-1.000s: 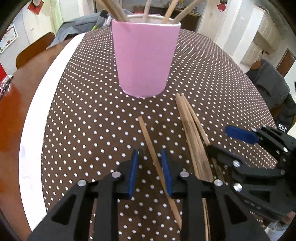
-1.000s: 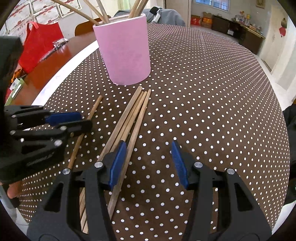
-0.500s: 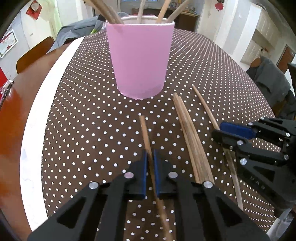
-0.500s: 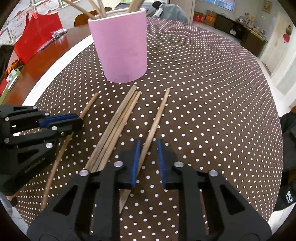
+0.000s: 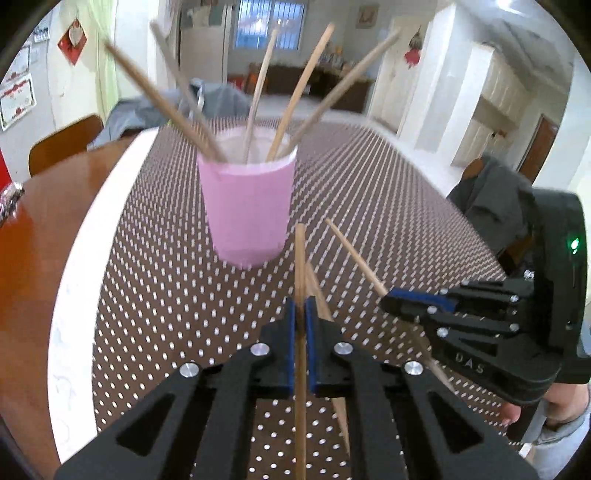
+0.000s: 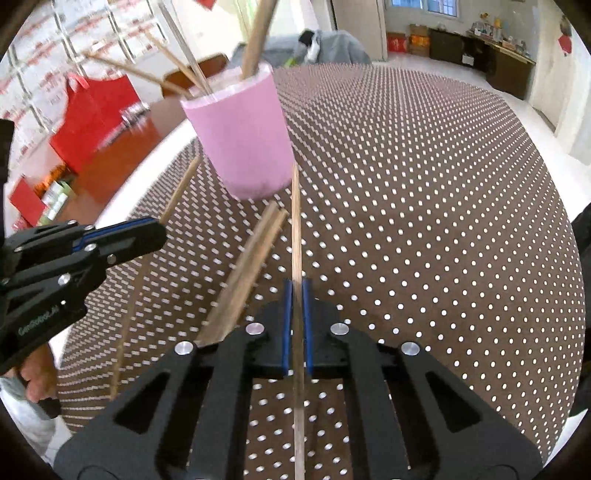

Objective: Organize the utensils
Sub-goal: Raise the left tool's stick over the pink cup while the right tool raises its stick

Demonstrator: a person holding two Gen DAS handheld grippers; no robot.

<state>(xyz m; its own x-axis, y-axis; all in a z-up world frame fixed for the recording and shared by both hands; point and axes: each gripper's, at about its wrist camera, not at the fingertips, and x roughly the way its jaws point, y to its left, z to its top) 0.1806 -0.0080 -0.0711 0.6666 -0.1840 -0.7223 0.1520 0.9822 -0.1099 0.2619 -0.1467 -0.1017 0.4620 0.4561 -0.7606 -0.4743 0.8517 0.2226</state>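
Even daylight from far windows (image 5: 266, 26), motion blur smearing the dotted tablecloth (image 6: 424, 184), heavy fisheye bending with dark corners.

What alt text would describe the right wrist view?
The right gripper is shut on one chopstick pointing toward a pink cup of chopsticks on a dotted cloth. At left, the left gripper holds another; a bundle lies between.

Both tools pointed steeply downward: the left tool (image 5: 300, 314) was clamped on a chopstick (image 5: 300, 258), the right tool (image 6: 296, 295) on another chopstick (image 6: 295, 221).
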